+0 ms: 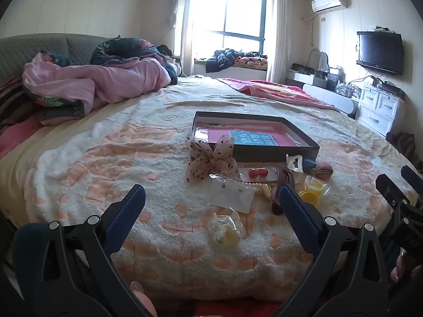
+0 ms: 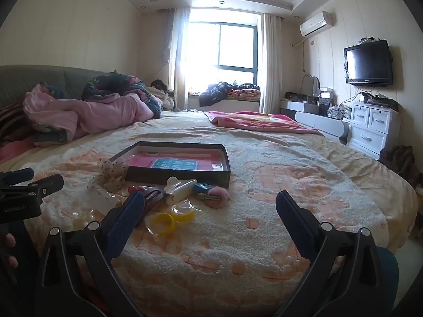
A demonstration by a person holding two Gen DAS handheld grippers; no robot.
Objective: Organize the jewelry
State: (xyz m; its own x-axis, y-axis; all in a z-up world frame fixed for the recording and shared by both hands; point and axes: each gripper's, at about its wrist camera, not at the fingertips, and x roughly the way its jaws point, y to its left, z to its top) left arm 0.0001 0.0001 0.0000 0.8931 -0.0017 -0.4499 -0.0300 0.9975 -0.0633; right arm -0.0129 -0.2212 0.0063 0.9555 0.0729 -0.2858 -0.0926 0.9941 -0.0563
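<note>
A shallow dark box [image 1: 275, 153] [image 2: 185, 175] with a pink and blue card inside lies on the bed. In front of it lies a heap of accessories: a dotted fabric bow [image 1: 211, 158] [image 2: 112, 174], a clear packet with earrings [image 1: 232, 194], a yellow-white clip [image 1: 224, 231], yellow bangles [image 1: 313, 190] [image 2: 165, 223], a dark hair clip [image 2: 152, 198], a white clip [image 2: 179, 187] and a pink pompom clip [image 2: 218, 196]. My left gripper [image 1: 212, 198] is open above the packet. My right gripper [image 2: 210, 203] is open, just right of the heap.
The bed is covered by a cream and orange bedspread [image 1: 132, 158] [image 2: 290, 185]. A pink quilt [image 1: 92, 82] is piled at the back left. A pink blanket [image 2: 264, 122] lies at the back right. White drawers [image 2: 370, 129] stand beyond the bed's right edge.
</note>
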